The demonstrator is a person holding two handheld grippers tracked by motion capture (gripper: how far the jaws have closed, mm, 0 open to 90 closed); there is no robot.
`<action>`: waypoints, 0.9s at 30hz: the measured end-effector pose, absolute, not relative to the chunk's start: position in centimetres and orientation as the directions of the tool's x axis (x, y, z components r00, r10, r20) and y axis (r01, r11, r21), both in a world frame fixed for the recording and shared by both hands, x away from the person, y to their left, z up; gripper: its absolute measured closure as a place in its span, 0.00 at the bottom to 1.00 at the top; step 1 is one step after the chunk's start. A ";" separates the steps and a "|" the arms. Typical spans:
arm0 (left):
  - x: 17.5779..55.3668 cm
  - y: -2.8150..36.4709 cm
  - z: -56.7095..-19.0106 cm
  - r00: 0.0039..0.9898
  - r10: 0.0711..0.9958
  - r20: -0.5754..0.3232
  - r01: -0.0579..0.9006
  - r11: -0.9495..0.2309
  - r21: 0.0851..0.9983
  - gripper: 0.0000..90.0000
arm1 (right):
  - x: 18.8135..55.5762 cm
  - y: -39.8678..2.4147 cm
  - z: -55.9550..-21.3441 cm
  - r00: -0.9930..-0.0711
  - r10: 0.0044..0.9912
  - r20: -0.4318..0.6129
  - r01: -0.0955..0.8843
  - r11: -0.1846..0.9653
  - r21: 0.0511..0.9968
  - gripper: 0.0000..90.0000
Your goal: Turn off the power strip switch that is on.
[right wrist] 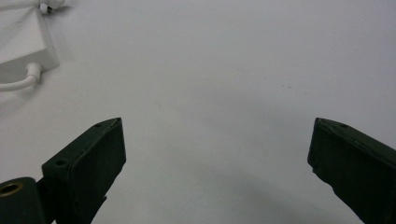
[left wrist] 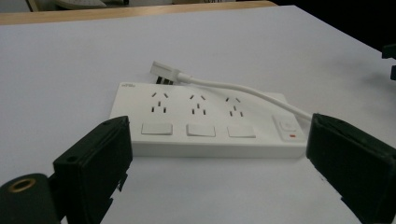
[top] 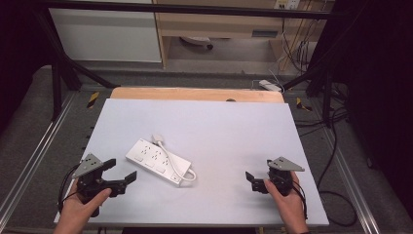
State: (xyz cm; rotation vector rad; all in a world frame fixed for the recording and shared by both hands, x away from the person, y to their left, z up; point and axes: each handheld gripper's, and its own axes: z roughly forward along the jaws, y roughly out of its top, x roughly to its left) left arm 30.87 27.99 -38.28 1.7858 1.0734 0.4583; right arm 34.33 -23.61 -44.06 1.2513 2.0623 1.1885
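A white power strip [top: 157, 161] with three sockets lies slantwise on the white table top [top: 219, 126], left of centre. Its short white cord [top: 181, 168] loops back over it to a flat plug [top: 158, 138] at its far end. My left gripper [top: 122, 169] stands open at the near left, jaws pointing at the strip. In the left gripper view the strip [left wrist: 205, 123] lies just beyond the open jaws [left wrist: 219, 172], plug [left wrist: 163, 73] behind it. My right gripper [top: 258, 171] is open at the near right, over bare table [right wrist: 217, 168]; the strip's end [right wrist: 23, 42] shows at far left.
A wooden board edge [top: 195, 93] runs along the back of the table. Black frame bars [top: 63, 68] rise at the back corners. Cables and a white adapter [top: 270, 85] lie on the floor at the back right. Bare table lies between the two grippers.
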 end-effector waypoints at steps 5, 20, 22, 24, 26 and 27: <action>30.9 27.4 -38.0 0.561 0.815 -0.145 0.454 -0.156 0.877 0.08 | 34.4 -23.6 -44.1 -0.488 0.871 0.059 0.485 0.215 0.848 0.05; 31.5 26.1 -37.5 0.577 0.805 -0.141 0.453 -0.171 0.875 0.09 | 34.4 -23.6 -44.0 -0.489 0.870 0.061 0.484 0.213 0.848 0.05; 31.8 25.9 -37.4 0.578 0.804 -0.140 0.453 -0.173 0.875 0.09 | 34.4 -23.6 -44.0 -0.489 0.870 0.063 0.485 0.212 0.848 0.05; 32.1 25.8 -37.3 0.574 0.807 -0.141 0.454 -0.170 0.874 0.09 | 34.4 -23.6 -44.0 -0.488 0.871 0.066 0.488 0.209 0.847 0.05; 32.3 25.7 -37.2 0.572 0.808 -0.143 0.457 -0.168 0.874 0.09 | 34.4 -23.6 -44.0 -0.488 0.870 0.067 0.488 0.209 0.847 0.05; 32.5 25.7 -37.2 0.571 0.808 -0.143 0.459 -0.170 0.872 0.09 | 34.4 -23.6 -44.0 -0.488 0.871 0.065 0.487 0.210 0.848 0.05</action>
